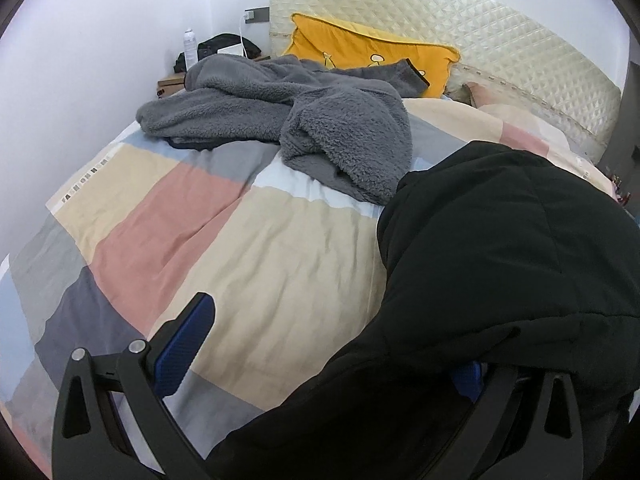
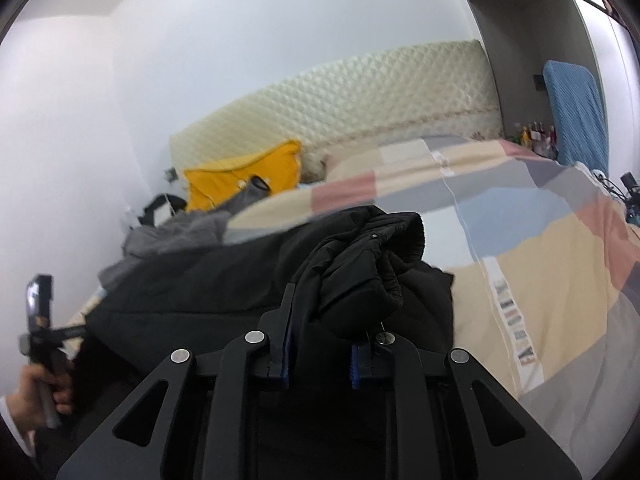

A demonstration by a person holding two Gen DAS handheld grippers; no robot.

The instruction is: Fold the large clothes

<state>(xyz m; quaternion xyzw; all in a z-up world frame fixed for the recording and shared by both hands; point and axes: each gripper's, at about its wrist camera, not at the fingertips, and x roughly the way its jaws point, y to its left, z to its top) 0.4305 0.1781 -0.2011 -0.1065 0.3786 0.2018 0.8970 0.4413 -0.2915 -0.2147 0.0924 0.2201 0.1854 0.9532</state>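
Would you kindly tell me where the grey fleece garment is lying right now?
In the left wrist view the grey fleece garment lies crumpled on the patchwork duvet near the bed's head, just before the yellow pillow and left of the black jacket.

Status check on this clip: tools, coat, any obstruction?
Right tool shut on black coat. Left tool open, coat draped across one finger. Grey fleece heaped farther up the bed.
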